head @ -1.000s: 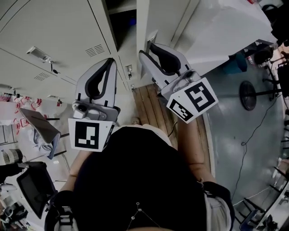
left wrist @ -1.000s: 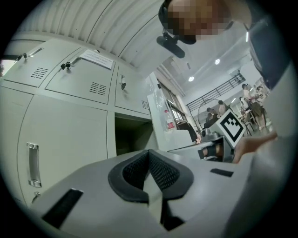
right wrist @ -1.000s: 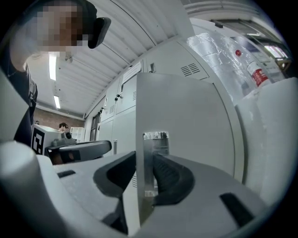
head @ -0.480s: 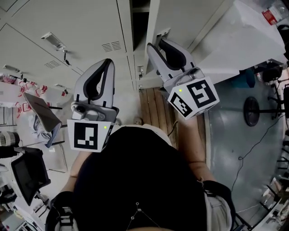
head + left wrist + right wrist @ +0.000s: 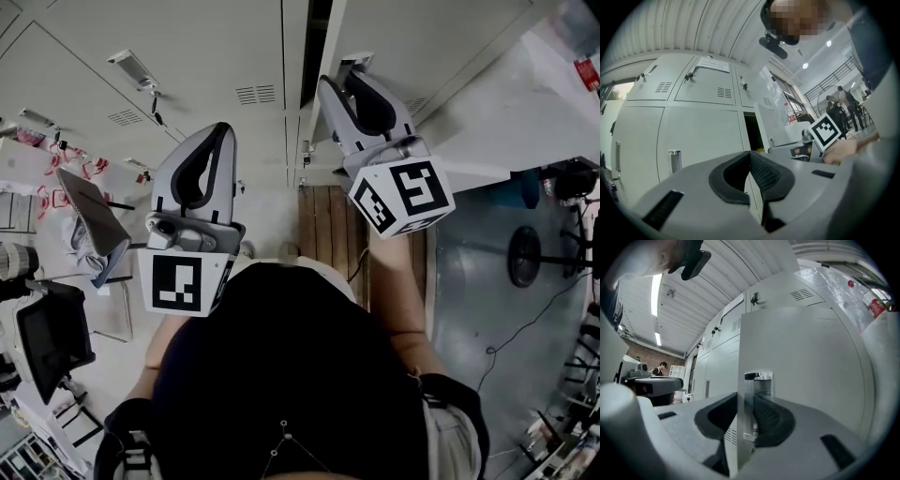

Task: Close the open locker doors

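The open locker door is a pale grey panel at the top of the head view, with a narrow dark gap between it and the closed lockers. My right gripper straddles the door's free edge at the metal handle. One pad lies on each face of the door, and the jaws are shut on it. My left gripper hangs in front of the closed lockers, touching nothing. Its pads meet at the tips, with nothing between them.
A strip of wooden floor runs in front of the lockers, with grey floor and a cable to its right. A white surface stands at the far right, and a round stand base below it. A folding chair stands on the left.
The dark gap beside the door has narrowed as the door swung toward the lockers with my right gripper on its edge. The lockers now fill more of the head view.
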